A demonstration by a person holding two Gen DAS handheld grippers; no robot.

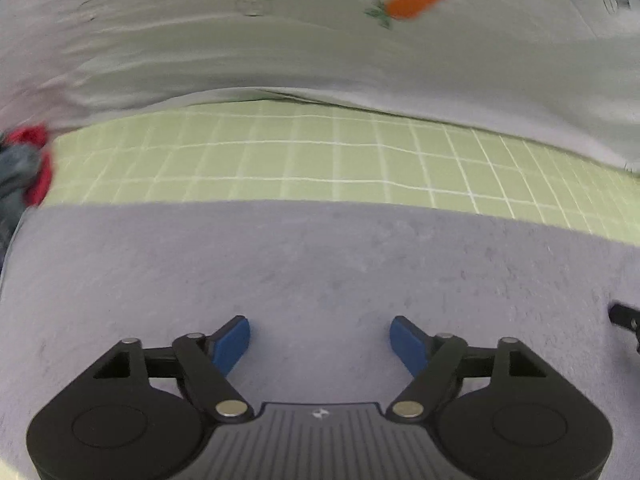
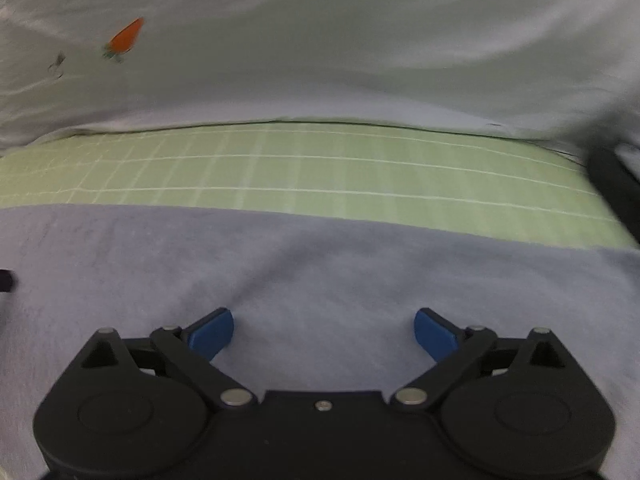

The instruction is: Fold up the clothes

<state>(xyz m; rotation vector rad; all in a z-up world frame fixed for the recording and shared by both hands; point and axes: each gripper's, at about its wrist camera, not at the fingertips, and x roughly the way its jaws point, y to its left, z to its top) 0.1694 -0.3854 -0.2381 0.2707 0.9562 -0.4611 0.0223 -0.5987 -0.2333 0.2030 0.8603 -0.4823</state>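
Observation:
A lavender-grey garment (image 1: 320, 272) lies flat under both grippers; it also fills the lower half of the right wrist view (image 2: 320, 280). My left gripper (image 1: 320, 340) is open and empty just above it, blue pads (image 1: 232, 344) spread wide. My right gripper (image 2: 324, 332) is also open and empty above the same cloth, blue pads (image 2: 434, 334) apart. Its tip shows at the right edge of the left wrist view (image 1: 624, 316). Beyond lies a white garment (image 1: 320, 48) with an orange carrot print (image 1: 412, 4), seen in the right wrist view too (image 2: 320, 40).
A light green mat with a white grid (image 1: 320, 156) shows between the two garments, also in the right wrist view (image 2: 320, 176). A red and grey bundle of cloth (image 1: 24, 168) sits at the far left. A dark object (image 2: 616, 192) stands at the right edge.

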